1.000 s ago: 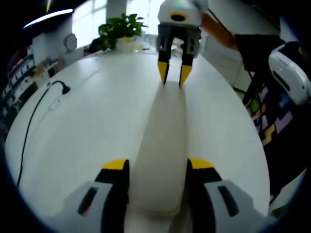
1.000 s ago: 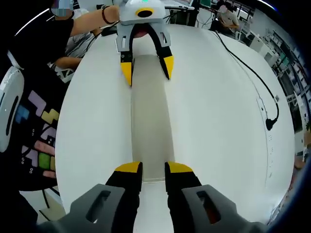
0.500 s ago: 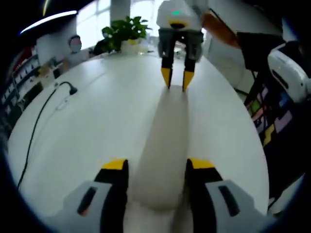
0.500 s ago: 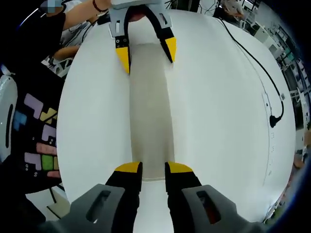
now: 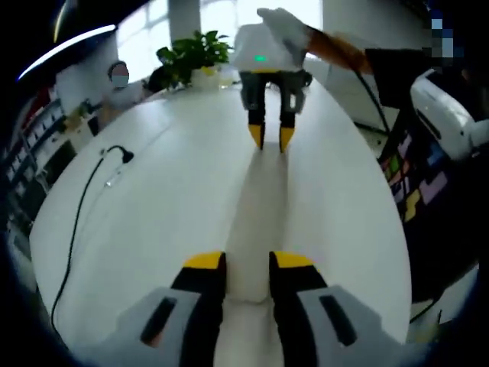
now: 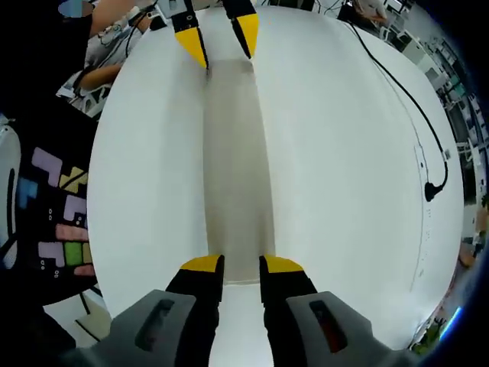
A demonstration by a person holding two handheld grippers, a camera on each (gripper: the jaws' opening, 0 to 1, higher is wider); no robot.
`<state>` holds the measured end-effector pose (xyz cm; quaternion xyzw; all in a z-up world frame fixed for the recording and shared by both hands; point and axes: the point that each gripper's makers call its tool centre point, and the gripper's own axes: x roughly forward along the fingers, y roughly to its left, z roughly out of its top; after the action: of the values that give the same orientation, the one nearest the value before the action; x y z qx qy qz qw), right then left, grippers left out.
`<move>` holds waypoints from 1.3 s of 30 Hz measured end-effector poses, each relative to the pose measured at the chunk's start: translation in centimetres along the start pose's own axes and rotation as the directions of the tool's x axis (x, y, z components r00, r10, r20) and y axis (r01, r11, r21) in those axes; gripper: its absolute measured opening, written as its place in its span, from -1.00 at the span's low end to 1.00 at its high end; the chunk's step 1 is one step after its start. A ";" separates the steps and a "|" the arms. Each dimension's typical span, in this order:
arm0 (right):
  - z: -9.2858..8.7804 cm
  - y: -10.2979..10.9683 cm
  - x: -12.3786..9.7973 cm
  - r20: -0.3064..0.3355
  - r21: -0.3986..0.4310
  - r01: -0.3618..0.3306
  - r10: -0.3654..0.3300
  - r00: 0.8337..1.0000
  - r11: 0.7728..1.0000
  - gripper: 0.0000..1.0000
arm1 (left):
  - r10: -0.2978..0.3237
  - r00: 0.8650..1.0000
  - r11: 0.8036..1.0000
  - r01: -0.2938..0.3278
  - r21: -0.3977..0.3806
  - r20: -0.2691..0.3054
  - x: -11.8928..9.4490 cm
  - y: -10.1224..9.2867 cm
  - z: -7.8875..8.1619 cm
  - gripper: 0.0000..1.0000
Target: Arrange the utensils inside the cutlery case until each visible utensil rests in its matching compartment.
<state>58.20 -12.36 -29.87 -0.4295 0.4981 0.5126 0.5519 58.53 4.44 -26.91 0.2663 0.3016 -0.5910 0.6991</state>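
Left gripper view: long pale cutlery case (image 5: 258,218) lies lengthwise on the white table (image 5: 153,206), closed, no utensils visible. Left gripper (image 5: 247,261) sits at the near end, jaws narrowed to a slim gap with the case end between the yellow tips; looks like contact on both sides, so pinching it. Right gripper (image 5: 270,136) at the far end, tips close together on or just above that end; contact not clear from here. Black cable (image 5: 80,222) well off to the side, potted plant (image 5: 191,53) at the far table edge.

Right gripper view: same case (image 6: 235,168) runs away from the camera. Right gripper (image 6: 241,266) jaws nearly together, case's near end sitting between the tips, appears clamped. Left gripper (image 6: 216,38) at the far end, tips straddling the case. Cable (image 6: 416,130) off to the side.

Handling, judged: case looks light, rigid, smooth matte shell, probably a bit slippery. Long body means one-end lifts will lever and twist; holding both short ends is the sensible grip. Lid seam not visible, so can't tell where it opens.
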 end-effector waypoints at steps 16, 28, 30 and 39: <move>0.0 -0.4 -0.5 -0.018 -0.030 0.021 -0.022 1.000 0.999 -0.63 | -0.007 0.976 0.998 -0.005 -0.055 -0.216 1.0 0.7 -1.9 -0.51; -0.3 -0.4 -0.2 -0.007 -0.033 0.021 -0.021 1.000 0.999 -0.63 | 0.011 0.943 0.998 -0.029 -0.049 -0.333 1.2 0.9 -2.1 -0.53; -0.4 -0.4 -0.2 -0.002 -0.031 0.022 -0.022 1.000 0.999 -0.63 | 0.011 0.940 0.998 -0.033 -0.059 -0.340 1.2 0.9 -2.1 -0.53; -0.3 -0.4 0.0 0.003 -0.026 0.014 -0.014 1.000 1.000 -0.63 | -0.007 0.927 0.998 -0.014 -0.054 -0.375 1.3 1.0 -2.3 -0.52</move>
<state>58.52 -12.64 -29.94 -0.4393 0.4877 0.5157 0.5506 59.43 5.42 -29.42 0.3554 0.4453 -0.5196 0.6368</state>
